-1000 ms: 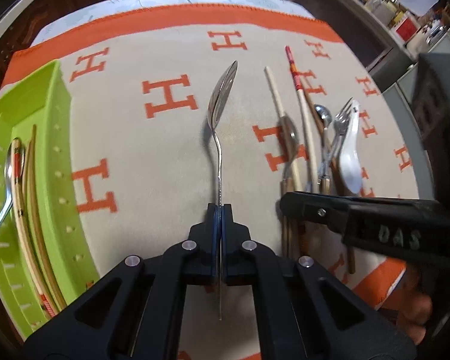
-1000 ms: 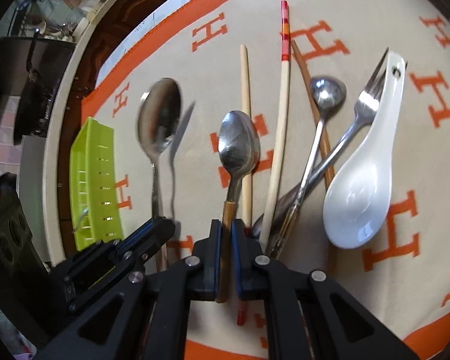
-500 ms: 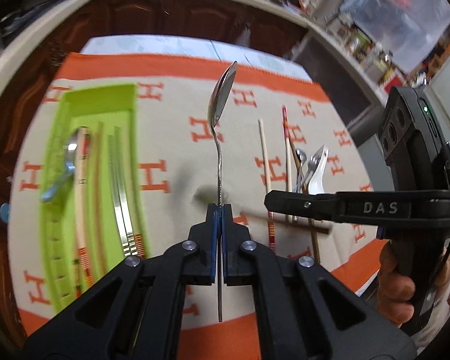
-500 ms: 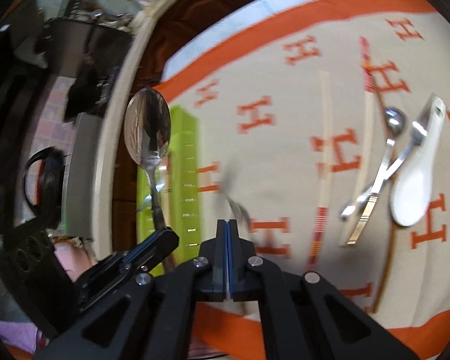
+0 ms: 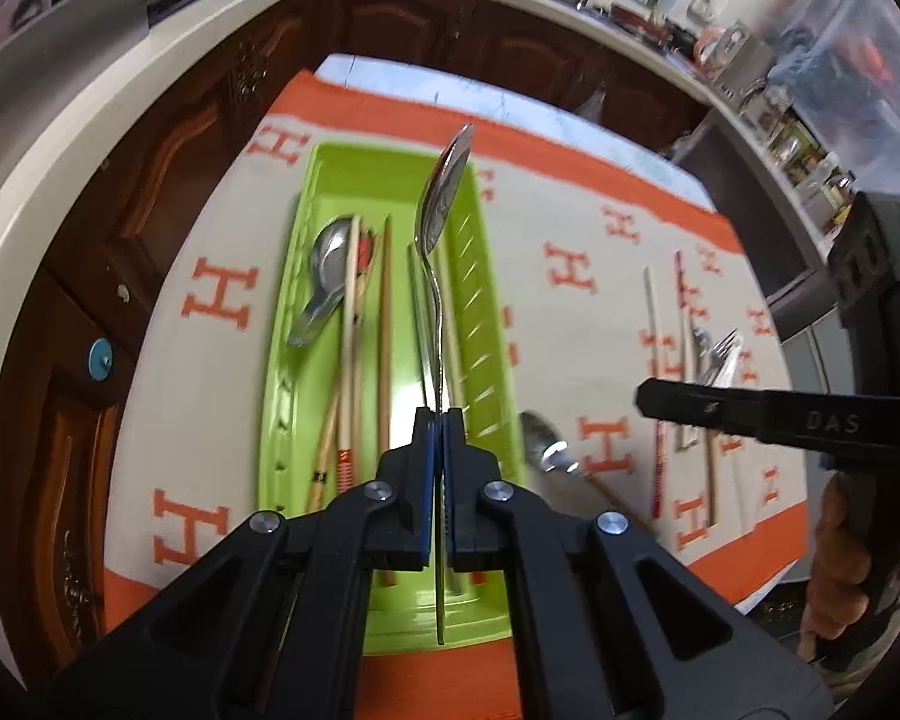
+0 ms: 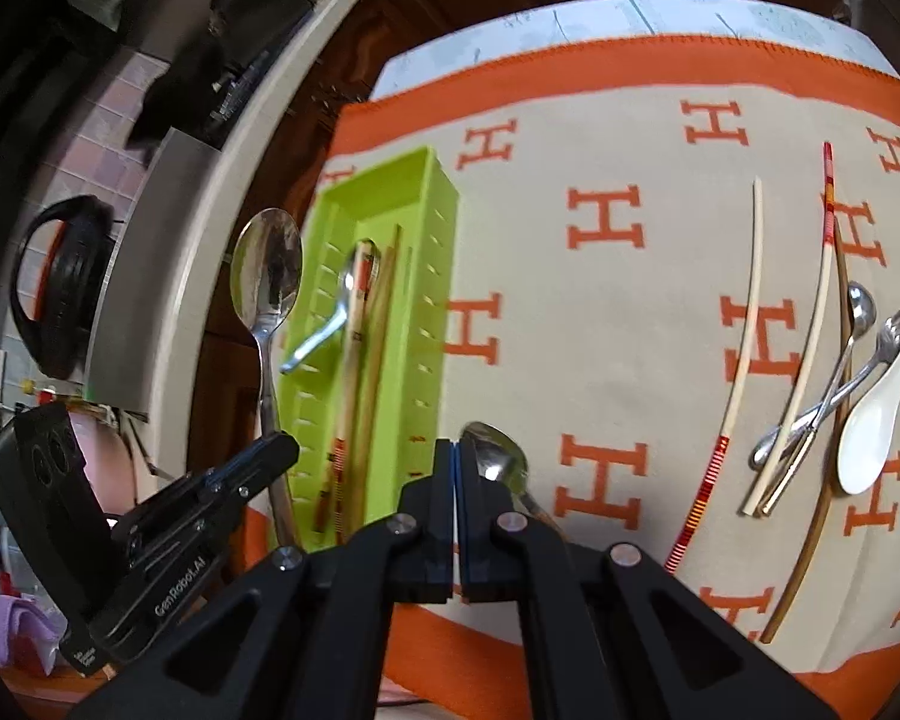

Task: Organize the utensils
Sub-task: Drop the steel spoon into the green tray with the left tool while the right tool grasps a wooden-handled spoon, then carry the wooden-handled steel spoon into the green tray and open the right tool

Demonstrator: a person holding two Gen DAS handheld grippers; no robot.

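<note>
My left gripper (image 5: 437, 420) is shut on the handle of a steel spoon (image 5: 444, 198), held bowl-forward above the green tray (image 5: 282, 360). The right wrist view shows that spoon (image 6: 267, 276) and the left gripper (image 6: 282, 450) at the tray's (image 6: 444, 252) left side. My right gripper (image 6: 455, 450) is shut, with nothing seen between its pads. A wooden-handled spoon (image 6: 498, 462) lies on the cloth just right of its fingers, beside the tray; it appears as well in the left wrist view (image 5: 546, 444). The right gripper (image 5: 645, 402) hovers to the right.
The tray holds a spoon (image 5: 330, 264) and several chopsticks (image 5: 384, 312). On the orange-patterned cloth (image 6: 600, 300) to the right lie a cream chopstick (image 6: 744, 348), a red-striped chopstick (image 6: 822, 276), a small spoon (image 6: 861, 306), a fork (image 6: 888, 330) and a white ceramic spoon (image 6: 870, 432). A person's hand (image 5: 834, 570) holds the right gripper.
My left gripper carried the steel spoon left, over the tray. The wooden-handled spoon left the right gripper's grip and now lies beside the tray; the right gripper drew back from the utensil pile.
</note>
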